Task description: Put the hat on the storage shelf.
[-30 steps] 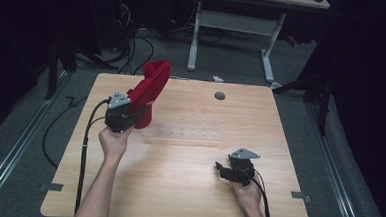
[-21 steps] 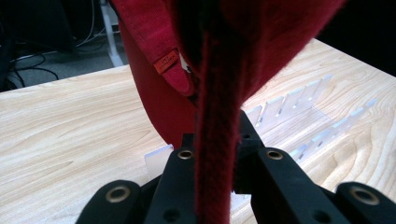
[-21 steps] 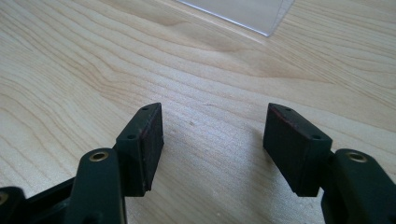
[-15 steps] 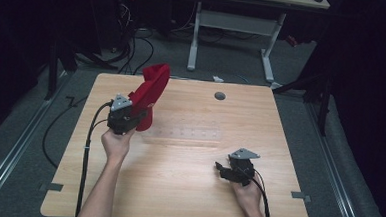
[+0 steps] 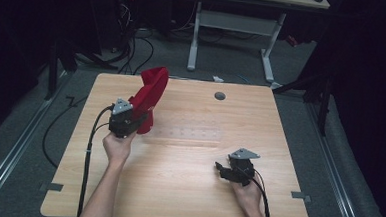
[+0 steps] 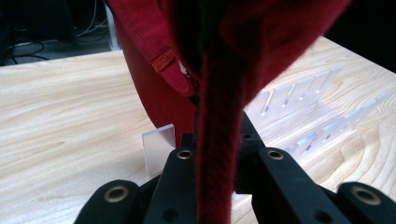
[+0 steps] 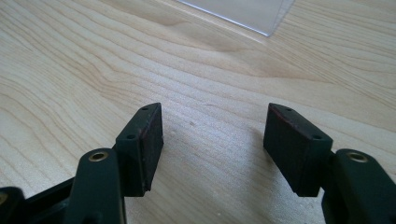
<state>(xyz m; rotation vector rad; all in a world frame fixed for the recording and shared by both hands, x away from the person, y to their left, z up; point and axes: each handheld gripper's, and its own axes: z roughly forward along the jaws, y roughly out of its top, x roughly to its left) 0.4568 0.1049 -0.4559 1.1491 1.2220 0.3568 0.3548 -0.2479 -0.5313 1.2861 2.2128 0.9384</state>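
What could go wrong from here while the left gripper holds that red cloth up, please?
1. The left gripper pinches only a narrow fold of the red fabric cloth, so the cloth could slip free.
2. The hanging cloth may snag or shift the clear slotted acrylic rack beside it.
3. The right gripper rests open and apart, giving no support.

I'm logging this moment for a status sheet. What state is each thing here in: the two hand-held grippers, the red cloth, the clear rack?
left hand-held gripper: shut on the red cloth.
right hand-held gripper: open, nothing between the jaws, low over the table.
red cloth: lifted, bunched, one fold pinched between the jaws; whether its lower end touches the table is unclear.
clear rack: on the table beside the cloth, slots bare.
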